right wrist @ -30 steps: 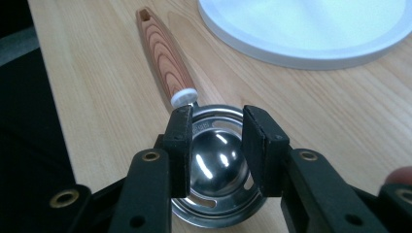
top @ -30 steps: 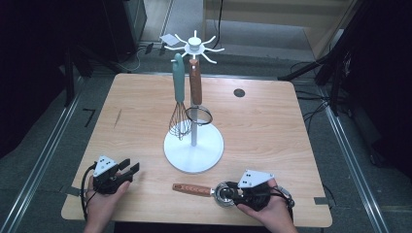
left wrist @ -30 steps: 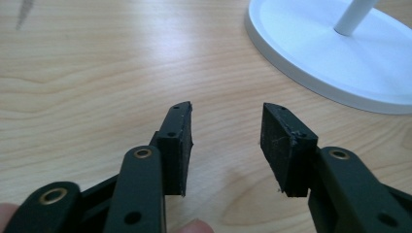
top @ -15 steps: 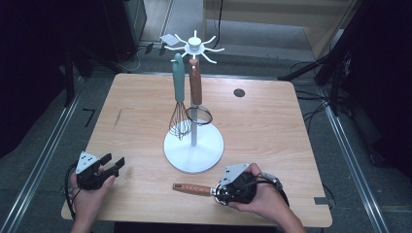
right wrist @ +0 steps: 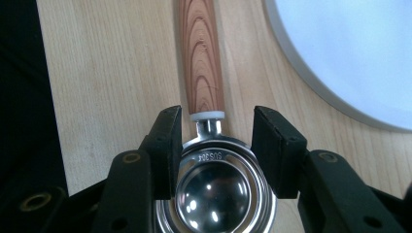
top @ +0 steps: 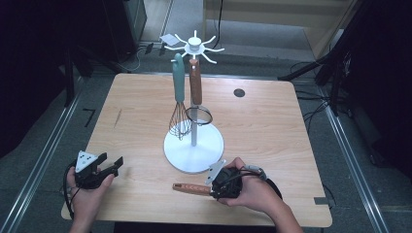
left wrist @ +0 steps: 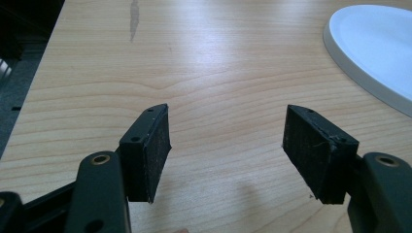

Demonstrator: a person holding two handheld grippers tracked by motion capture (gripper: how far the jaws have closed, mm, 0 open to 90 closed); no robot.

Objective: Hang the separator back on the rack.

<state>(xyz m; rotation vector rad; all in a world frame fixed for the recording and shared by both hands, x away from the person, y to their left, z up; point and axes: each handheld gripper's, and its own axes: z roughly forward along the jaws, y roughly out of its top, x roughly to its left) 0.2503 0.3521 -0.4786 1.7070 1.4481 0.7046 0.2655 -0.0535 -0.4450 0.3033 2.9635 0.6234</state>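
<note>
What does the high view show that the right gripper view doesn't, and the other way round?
High view: the left gripper, a whisk and a brown-handled tool hanging on the stand's post.
Right gripper view: the shiny stamped metal bowl between the jaws of the right gripper, which have just been closing; whether they press on it is unclear.
Both: that utensil's wooden handle, the stand's white base, the wooden table.

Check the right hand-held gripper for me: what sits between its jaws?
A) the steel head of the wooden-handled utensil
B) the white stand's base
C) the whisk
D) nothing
A: in the right gripper view the right hand-held gripper has its jaws on either side of the steel head, and the wooden handle points away.
</note>
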